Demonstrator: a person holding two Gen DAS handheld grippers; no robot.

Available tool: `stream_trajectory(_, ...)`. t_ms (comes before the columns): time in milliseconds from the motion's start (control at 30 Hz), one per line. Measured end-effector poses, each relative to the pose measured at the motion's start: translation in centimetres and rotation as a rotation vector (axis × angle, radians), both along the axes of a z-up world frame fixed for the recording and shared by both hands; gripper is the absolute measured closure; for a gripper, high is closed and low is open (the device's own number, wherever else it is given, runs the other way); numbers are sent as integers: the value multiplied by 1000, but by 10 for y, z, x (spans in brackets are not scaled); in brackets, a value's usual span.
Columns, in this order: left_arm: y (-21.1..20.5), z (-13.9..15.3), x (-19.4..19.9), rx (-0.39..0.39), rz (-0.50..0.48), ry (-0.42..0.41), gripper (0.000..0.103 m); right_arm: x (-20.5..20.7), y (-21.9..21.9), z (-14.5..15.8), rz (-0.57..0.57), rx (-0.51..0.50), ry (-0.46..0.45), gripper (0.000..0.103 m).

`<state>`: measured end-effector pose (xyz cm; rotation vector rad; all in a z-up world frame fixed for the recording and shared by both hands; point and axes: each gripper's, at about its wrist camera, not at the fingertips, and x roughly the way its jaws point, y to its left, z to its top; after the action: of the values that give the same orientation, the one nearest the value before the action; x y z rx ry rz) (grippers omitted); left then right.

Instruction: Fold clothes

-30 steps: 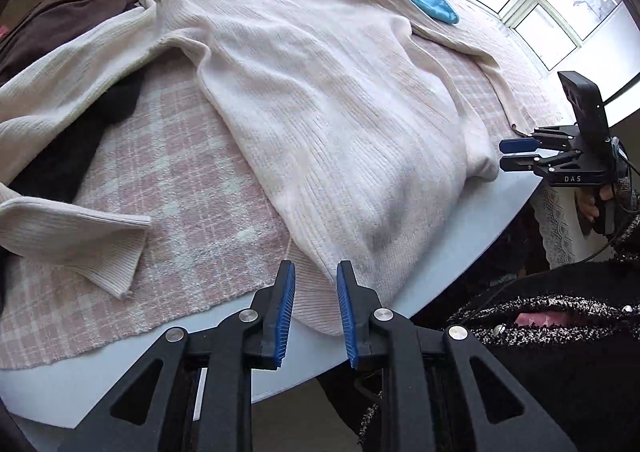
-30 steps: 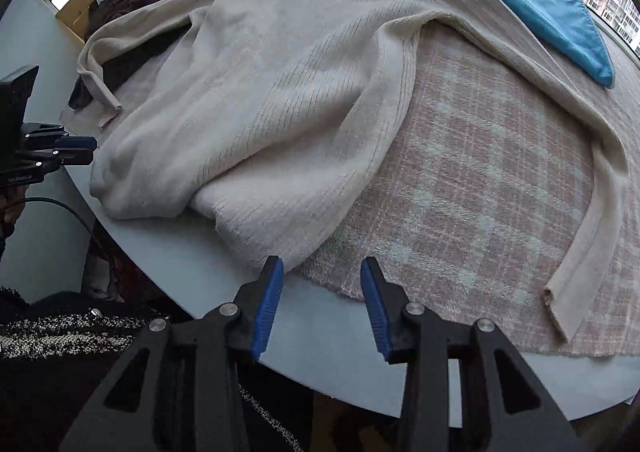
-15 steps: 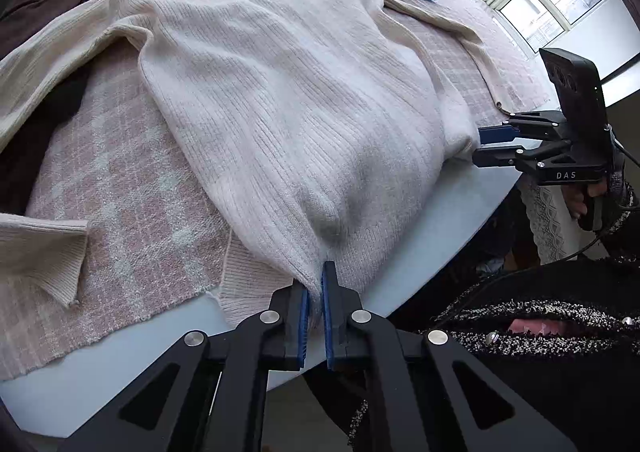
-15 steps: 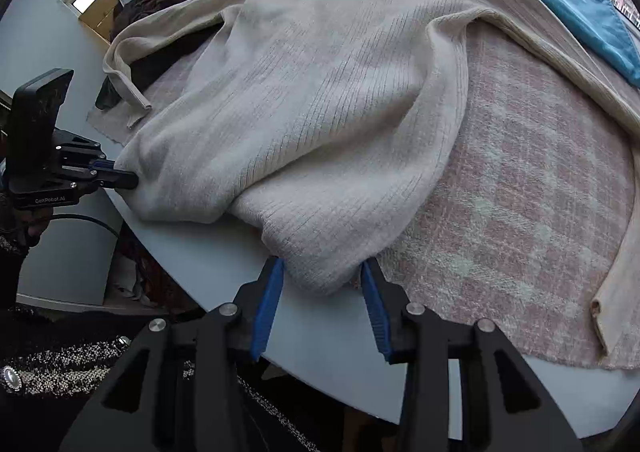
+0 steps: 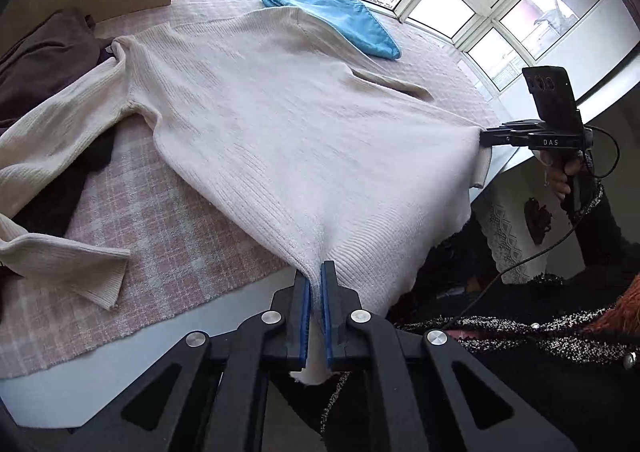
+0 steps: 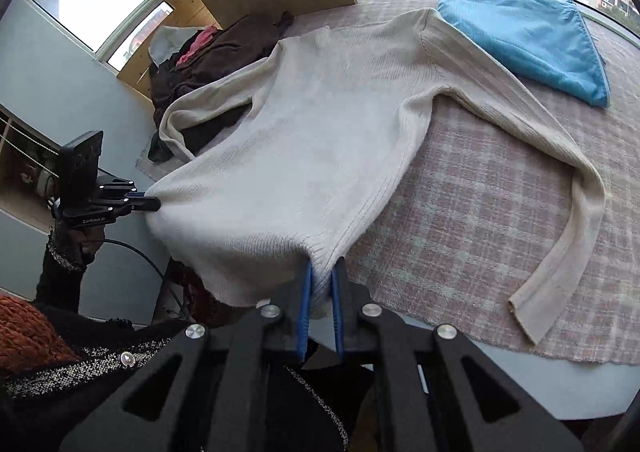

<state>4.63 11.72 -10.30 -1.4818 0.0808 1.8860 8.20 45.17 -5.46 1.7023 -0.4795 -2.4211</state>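
Note:
A cream ribbed sweater (image 5: 304, 131) lies spread on a pink plaid cloth (image 5: 168, 236), sleeves out to both sides. My left gripper (image 5: 315, 280) is shut on the sweater's hem at one bottom corner. My right gripper (image 6: 320, 276) is shut on the hem at the other corner. The hem is lifted and stretched between them past the table's front edge. The right gripper also shows in the left wrist view (image 5: 486, 137), and the left gripper shows in the right wrist view (image 6: 154, 205). The sweater fills the right wrist view too (image 6: 320, 139).
A folded blue garment (image 5: 344, 21) lies at the far side near the windows. A pile of dark brown clothes (image 6: 216, 59) sits at the back left by a wooden panel. The white table edge (image 5: 100, 372) runs along the front.
Both grippers have closed on the sweater's hem and pulled it up and toward me off the table edge. The hem now hangs stretched between them.

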Motion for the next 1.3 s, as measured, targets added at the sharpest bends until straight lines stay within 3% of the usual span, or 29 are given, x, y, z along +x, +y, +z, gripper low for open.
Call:
stream_trajectory(33,1,-11,1,-53,-13,-18,90,4,4,-16,-13,76,-76,66)
stream_trajectory(100,4,-33,1,-134,-21,-40,93,13,12,-49,-21,200,-222,63)
stream_trajectory(167,3,-48,-3,-174,-12,-56,93,19,20,-62,-43,222,-249,63)
stream_trajectory(267,4,-46,-24,-185,25,-9,93,1,27,-54,-86,199,-140,63)
stream_trajectory(433,-12,-40,-75,-203,124,62,92,-71,17,-42,-64,183,75,63)
stream_trajectory(533,-42,-29,-89,-236,226,99,91,-121,-1,-63,-12,201,54,63)
stream_trajectory(633,-85,-20,-87,-306,345,144,87,-140,-3,-95,23,319,-100,63)
stream_trajectory(733,-132,-14,-83,-338,473,148,84,-139,10,-91,-3,286,-128,62)
stream_trajectory(833,-155,-12,-91,-370,547,148,78,-152,4,-60,-13,218,-41,62)
stream_trajectory(967,-165,-15,-108,-324,579,151,70,-192,-36,-28,50,208,52,62)
stream_trajectory(1033,-160,-21,-116,-365,586,161,66,-214,-61,-21,83,189,69,62)
stream_trajectory(1133,-166,-30,-121,-396,568,134,66,-240,-97,-17,135,177,86,62)
stream_trajectory(1200,-177,-31,-116,-373,571,116,66,-252,-121,-17,179,148,86,62)
stream_trajectory(1300,-192,-32,-107,-386,542,132,75,-263,-166,-23,269,73,88,62)
